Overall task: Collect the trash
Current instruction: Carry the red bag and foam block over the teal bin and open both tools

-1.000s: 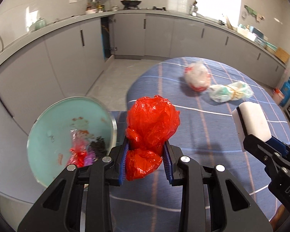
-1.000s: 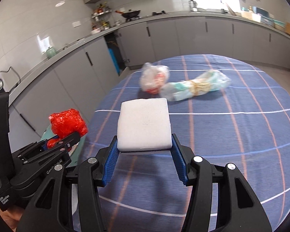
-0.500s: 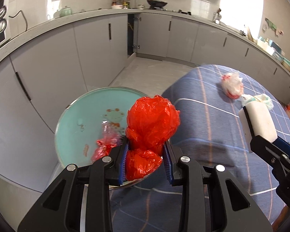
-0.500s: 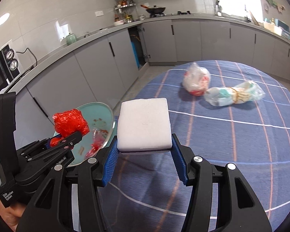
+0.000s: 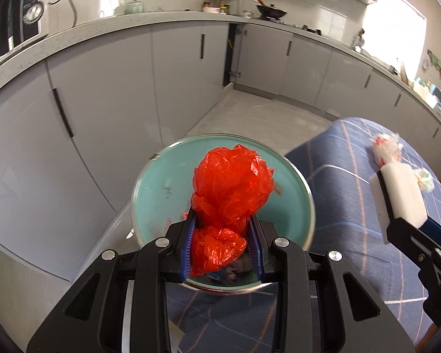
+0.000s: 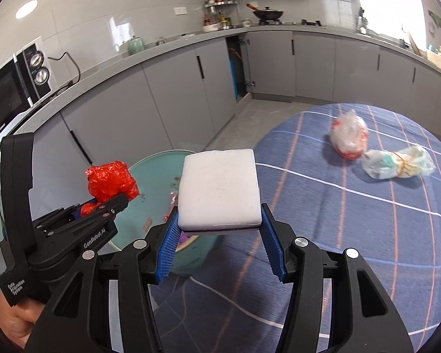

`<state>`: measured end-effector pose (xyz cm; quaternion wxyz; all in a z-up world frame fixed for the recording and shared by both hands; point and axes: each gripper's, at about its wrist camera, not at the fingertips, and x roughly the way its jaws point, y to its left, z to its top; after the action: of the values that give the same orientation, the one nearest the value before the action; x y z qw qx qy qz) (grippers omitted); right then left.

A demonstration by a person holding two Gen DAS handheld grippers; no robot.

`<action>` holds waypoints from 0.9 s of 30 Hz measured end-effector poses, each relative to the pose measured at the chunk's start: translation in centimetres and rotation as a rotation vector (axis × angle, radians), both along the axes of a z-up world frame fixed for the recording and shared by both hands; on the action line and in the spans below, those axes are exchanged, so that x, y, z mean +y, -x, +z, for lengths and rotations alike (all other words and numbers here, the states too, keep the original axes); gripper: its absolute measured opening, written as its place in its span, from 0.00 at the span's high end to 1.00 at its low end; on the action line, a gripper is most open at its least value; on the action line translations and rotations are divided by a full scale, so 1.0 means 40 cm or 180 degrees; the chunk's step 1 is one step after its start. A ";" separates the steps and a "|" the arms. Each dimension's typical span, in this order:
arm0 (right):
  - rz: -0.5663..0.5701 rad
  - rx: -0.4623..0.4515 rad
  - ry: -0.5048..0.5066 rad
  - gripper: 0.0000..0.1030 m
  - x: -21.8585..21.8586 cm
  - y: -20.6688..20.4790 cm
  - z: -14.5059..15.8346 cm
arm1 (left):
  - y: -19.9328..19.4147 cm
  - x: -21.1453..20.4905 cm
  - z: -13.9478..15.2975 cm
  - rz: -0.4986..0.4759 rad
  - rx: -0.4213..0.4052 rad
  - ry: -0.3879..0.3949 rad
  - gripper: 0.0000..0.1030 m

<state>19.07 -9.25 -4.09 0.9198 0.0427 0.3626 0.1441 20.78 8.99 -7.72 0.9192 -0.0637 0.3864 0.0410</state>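
Observation:
My left gripper (image 5: 224, 229) is shut on a crumpled red plastic bag (image 5: 230, 189) and holds it right above the open teal trash bin (image 5: 153, 188); it also shows in the right wrist view (image 6: 103, 203), with the bag (image 6: 110, 181) over the bin (image 6: 153, 173). My right gripper (image 6: 219, 229) is shut on a white foam block (image 6: 219, 186), held over the bin's right side by the table edge; the block shows in the left wrist view (image 5: 399, 197). A clear bag with red scraps (image 6: 350, 138) and a tied clear bag (image 6: 398, 161) lie on the table.
The table has a blue striped cloth (image 6: 367, 235). Some small trash lies inside the bin. Grey kitchen cabinets (image 5: 108, 94) run behind the bin, with a bare floor strip (image 5: 250, 117) between them and the table. A microwave (image 6: 11, 91) sits on the counter.
Both grippers swung left toward the bin. The red bag moved from over the table edge to above the bin's middle; the foam block now hangs at the bin's right side.

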 end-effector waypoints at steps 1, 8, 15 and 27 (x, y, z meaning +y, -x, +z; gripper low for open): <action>0.0015 0.0000 0.0003 0.49 0.007 -0.001 0.001 | -0.001 0.012 0.000 0.0038 -0.0001 0.0012 0.70; 0.0139 0.0008 0.0024 0.49 0.065 -0.026 -0.007 | -0.018 0.062 -0.010 0.0162 0.0026 0.0050 0.70; 0.0240 0.0015 0.0049 0.49 0.121 -0.054 -0.020 | -0.028 0.062 -0.015 0.0157 0.0034 0.0038 0.70; 0.0251 0.0089 0.0129 0.48 0.165 -0.132 -0.052 | -0.079 0.076 -0.044 0.0188 0.0155 0.0046 0.70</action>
<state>24.33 -2.67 -6.17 0.9089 0.0118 0.3796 0.1722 23.96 12.04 -9.47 0.9074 -0.0806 0.4069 0.0669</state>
